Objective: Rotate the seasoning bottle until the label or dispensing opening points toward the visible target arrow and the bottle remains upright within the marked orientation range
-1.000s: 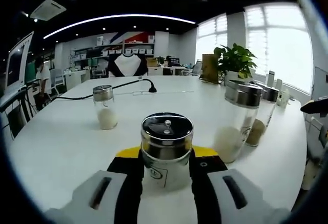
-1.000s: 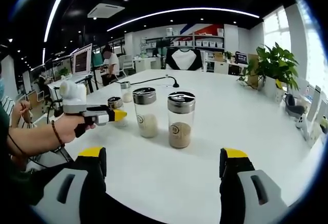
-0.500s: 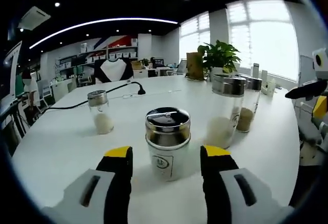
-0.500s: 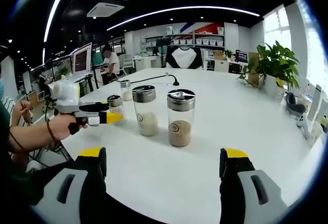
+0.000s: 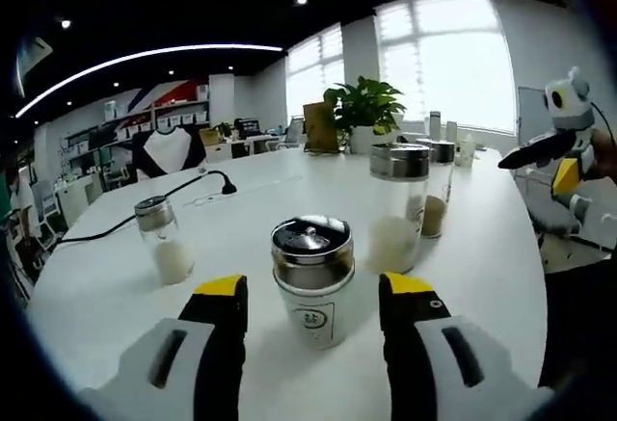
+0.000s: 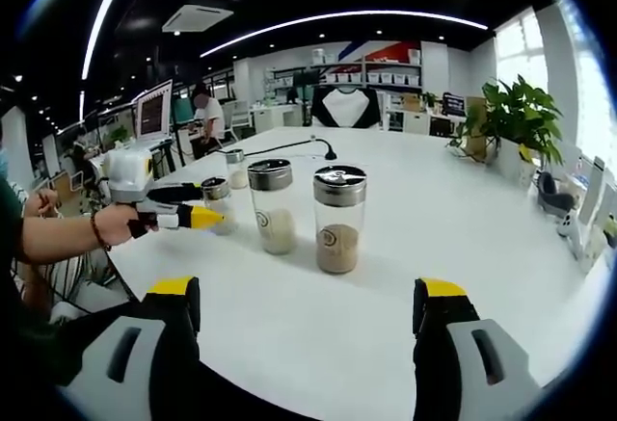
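A short seasoning bottle (image 5: pixel 311 276) with a steel shaker lid and a small logo label facing me stands upright on the white table (image 5: pixel 482 276). My left gripper (image 5: pixel 313 291) is open, its yellow-tipped jaws on either side of the bottle with a gap on each side. In the right gripper view the same bottle (image 6: pixel 217 204) stands at the left, with the left gripper (image 6: pixel 178 207) held by a hand in front of it. My right gripper (image 6: pixel 308 296) is open over bare table (image 6: pixel 463 209), holding nothing.
A tall bottle of white powder (image 5: pixel 397 204) (image 6: pixel 272 204) and one of brown powder (image 5: pixel 436 185) (image 6: pixel 339 219) stand to the right. A small bottle (image 5: pixel 162 240) (image 6: pixel 236 166) stands left. A black cable (image 5: pixel 193 185) and a plant (image 5: pixel 362 113) lie beyond.
My left gripper has let go of the short bottle: its jaws spread apart and drew back a little, and its view swung. The bottle stays upright. The right gripper has not moved.
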The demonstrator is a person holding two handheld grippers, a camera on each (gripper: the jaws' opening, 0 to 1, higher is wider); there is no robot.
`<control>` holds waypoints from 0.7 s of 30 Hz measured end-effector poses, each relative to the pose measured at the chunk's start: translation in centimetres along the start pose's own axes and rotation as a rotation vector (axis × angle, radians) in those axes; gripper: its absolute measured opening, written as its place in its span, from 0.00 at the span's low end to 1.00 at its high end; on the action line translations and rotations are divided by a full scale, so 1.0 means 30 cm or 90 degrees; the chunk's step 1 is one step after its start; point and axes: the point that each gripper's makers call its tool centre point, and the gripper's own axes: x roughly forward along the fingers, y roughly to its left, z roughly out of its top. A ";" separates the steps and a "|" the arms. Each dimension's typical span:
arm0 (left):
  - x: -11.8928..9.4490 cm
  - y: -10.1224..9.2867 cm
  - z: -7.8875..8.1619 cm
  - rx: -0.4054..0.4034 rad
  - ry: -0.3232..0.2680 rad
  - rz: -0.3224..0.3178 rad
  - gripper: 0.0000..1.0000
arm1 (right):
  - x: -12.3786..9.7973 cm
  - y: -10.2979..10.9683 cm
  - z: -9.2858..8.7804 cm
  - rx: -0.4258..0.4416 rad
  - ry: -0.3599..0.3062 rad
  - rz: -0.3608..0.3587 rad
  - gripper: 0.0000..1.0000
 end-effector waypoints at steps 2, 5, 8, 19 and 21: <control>-0.001 -0.004 0.008 0.026 0.004 -0.036 0.59 | -0.002 -0.004 -0.003 0.000 0.001 -0.002 0.94; 0.002 -0.029 0.025 0.028 0.000 -0.107 0.60 | -0.004 -0.004 -0.005 0.003 0.001 -0.004 0.94; 0.007 -0.049 0.025 0.033 0.007 -0.165 0.60 | 0.003 0.005 -0.007 0.002 0.002 0.000 0.94; 0.018 -0.050 0.025 0.079 0.017 -0.233 0.56 | 0.006 0.010 -0.002 -0.005 0.004 0.003 0.94; 0.016 -0.062 0.029 0.085 0.016 -0.249 0.53 | 0.004 0.010 -0.001 -0.005 0.004 0.002 0.94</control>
